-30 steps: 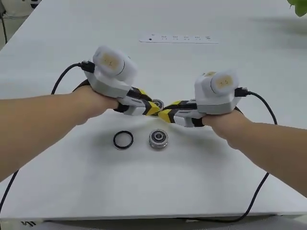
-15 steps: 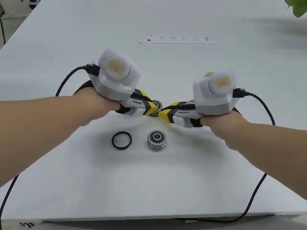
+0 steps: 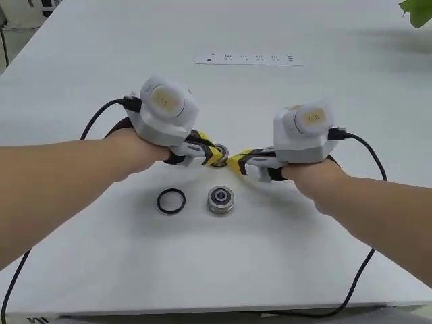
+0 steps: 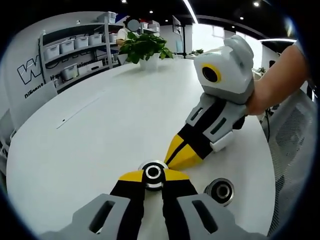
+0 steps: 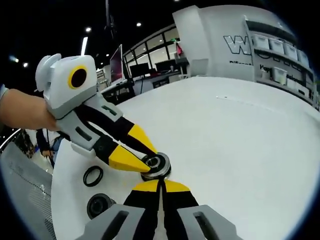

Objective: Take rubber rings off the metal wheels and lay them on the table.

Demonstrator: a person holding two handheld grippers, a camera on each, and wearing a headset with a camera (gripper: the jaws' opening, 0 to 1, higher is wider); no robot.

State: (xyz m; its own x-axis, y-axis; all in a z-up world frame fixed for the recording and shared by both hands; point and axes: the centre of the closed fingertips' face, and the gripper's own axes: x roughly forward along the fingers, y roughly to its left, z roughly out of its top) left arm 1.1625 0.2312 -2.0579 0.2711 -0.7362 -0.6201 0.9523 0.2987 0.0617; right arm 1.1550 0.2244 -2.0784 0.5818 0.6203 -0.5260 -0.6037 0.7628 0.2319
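Note:
My left gripper (image 3: pixel 214 154) (image 4: pixel 152 176) is shut on a small metal wheel (image 3: pixel 221 151) (image 4: pixel 152 171) (image 5: pixel 159 163), held just above the white table (image 3: pixel 283 243). A dark rubber band runs round that wheel's rim. My right gripper (image 3: pixel 235 163) (image 5: pixel 160 184) is shut, its tips pressed against the wheel's edge; I cannot tell whether they pinch the band. A loose black rubber ring (image 3: pixel 171 201) (image 5: pixel 93 176) lies flat on the table in front of the grippers. Beside it stands a second metal wheel (image 3: pixel 221 199) (image 4: pixel 220 190) (image 5: pixel 99 205).
A white power strip (image 3: pixel 248 59) lies far back on the table. Black cables (image 3: pixel 101 108) (image 3: pixel 368 253) trail from both grippers across the top. Green leaves (image 3: pixel 418 10) show at the far right corner. The table's front edge (image 3: pixel 202 315) is close below.
The left gripper has risen slightly and turned a little with the wheel in it. The right gripper stays against the wheel. Ring and second wheel lie as before.

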